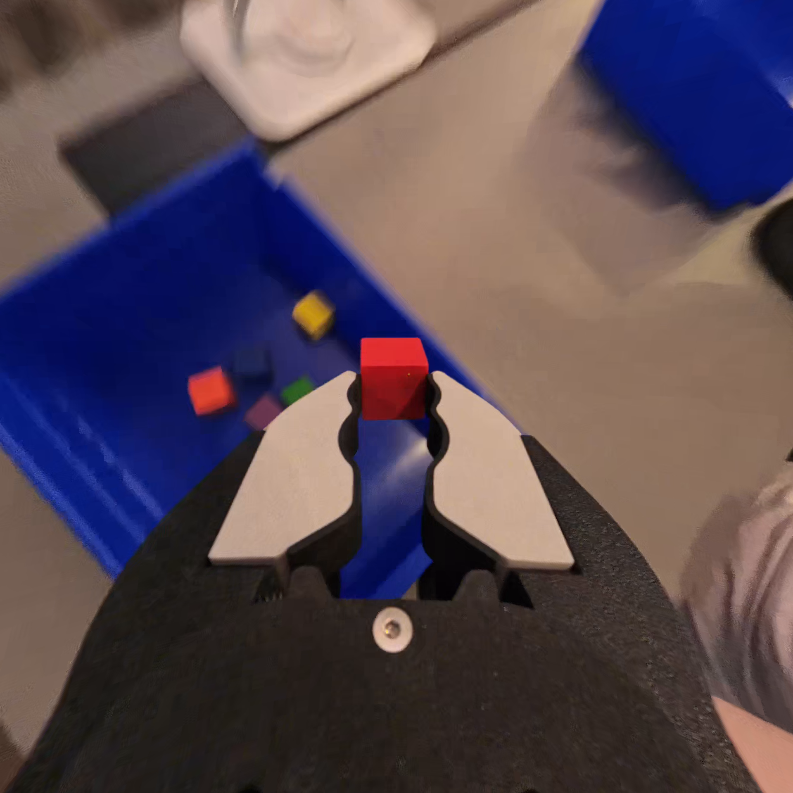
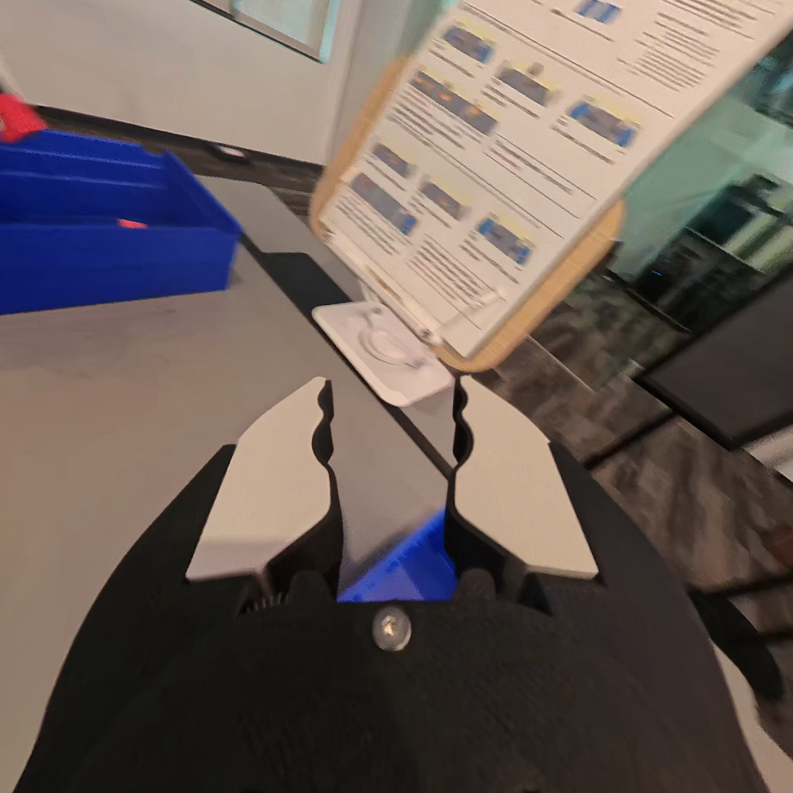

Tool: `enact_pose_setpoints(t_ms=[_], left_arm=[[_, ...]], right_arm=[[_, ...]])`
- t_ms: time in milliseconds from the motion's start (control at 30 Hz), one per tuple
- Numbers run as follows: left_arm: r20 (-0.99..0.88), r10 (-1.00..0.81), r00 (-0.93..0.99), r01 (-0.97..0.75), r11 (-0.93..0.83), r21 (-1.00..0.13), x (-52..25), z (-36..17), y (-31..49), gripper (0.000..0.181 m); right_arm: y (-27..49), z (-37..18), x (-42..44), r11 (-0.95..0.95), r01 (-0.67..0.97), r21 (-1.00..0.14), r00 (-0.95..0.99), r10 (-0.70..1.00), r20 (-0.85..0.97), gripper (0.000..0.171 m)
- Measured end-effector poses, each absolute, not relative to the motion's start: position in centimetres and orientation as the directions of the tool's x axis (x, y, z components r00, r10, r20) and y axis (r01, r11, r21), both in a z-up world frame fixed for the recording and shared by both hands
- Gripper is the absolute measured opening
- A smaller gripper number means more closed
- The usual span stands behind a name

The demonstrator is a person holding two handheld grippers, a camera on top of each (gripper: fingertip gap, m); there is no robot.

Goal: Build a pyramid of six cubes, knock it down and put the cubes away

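Grey table [image 1: 493, 279], left tool [image 1: 394, 379] gripping red cube [image 1: 392, 377] above blue bin [image 1: 128, 322], right tool [image 2: 392, 386] apart, empty.

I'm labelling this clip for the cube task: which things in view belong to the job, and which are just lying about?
Belong to the job:
red cube, shut in the left gripper
blue bin holding the yellow, orange, green, purple and dark blue cubes

Lying about:
clipboard with printed sheet
white stand base
second blue bin

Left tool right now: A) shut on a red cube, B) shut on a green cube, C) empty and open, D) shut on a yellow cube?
A: the left tool is shut on the red cube over the blue bin, while the yellow cube and green cube lie in the bin.
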State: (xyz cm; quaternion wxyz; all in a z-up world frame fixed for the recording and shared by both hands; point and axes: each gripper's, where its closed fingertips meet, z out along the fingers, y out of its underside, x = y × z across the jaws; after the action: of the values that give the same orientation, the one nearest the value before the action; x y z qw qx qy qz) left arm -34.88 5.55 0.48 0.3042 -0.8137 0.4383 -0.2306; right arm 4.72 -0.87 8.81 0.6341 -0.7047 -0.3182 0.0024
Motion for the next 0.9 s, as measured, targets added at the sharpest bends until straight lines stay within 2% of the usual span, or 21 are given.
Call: enact_pose_setpoints(t_ms=[67,167,233,300,367,500,633,700,900], left_arm=[[-0.007,-0.933,0.361,-0.545,-0.205,-0.813,-31.5,4.1,3.5,0.028],[-0.172,-0.978,0.117,-0.512,0.089,-0.854,-25.7,5.9,-0.1,0.028],[-0.223,-0.974,0.036,-0.522,0.172,-0.835,-22.0,4.9,-1.5,0.028],[-0.210,-0.977,0.038,-0.566,0.152,-0.810,-18.5,3.1,-1.9,0.028],[-0.199,-0.979,0.049,-0.636,0.123,-0.762,-15.8,0.3,-2.0,0.028],[-0.273,-0.962,-0.004,-0.812,0.163,-0.561,-13.8,-6.0,-1.2,0.028],[-0.193,-0.967,-0.167,-0.833,0.243,-0.498,-10.4,-8.6,-2.3,0.028],[-0.163,-0.959,-0.234,-0.857,0.282,-0.430,-8.9,-9.7,-2.1,0.028],[-0.113,-0.946,-0.303,-0.917,0.322,-0.236,-6.3,-12.9,-0.7,0.028]], right_arm=[[-1.8,8.5,0.1,0.053,0.447,-0.893,0.709,0.588,0.390,0.055],[-4.4,6.3,-7.0,0.122,0.511,-0.851,0.486,0.775,0.403,0.055],[-4.8,4.4,-9.3,0.143,0.598,-0.789,0.405,0.795,0.451,0.055],[-4.9,2.5,-9.9,0.132,0.681,-0.721,0.352,0.804,0.479,0.053],[-4.9,1.0,-9.1,0.066,0.732,-0.678,0.343,0.824,0.451,0.046],[-5.0,0.8,-6.6,-0.013,0.721,-0.693,0.378,0.845,0.378,0.046],[-7.2,0.4,-3.3,-0.075,0.753,-0.653,0.361,0.878,0.315,0.046],[-8.7,0.4,-1.8,-0.108,0.748,-0.655,0.361,0.895,0.263,0.045],[-10.6,0.2,2.6,-0.233,0.714,-0.660,0.439,0.883,0.163,0.042]])
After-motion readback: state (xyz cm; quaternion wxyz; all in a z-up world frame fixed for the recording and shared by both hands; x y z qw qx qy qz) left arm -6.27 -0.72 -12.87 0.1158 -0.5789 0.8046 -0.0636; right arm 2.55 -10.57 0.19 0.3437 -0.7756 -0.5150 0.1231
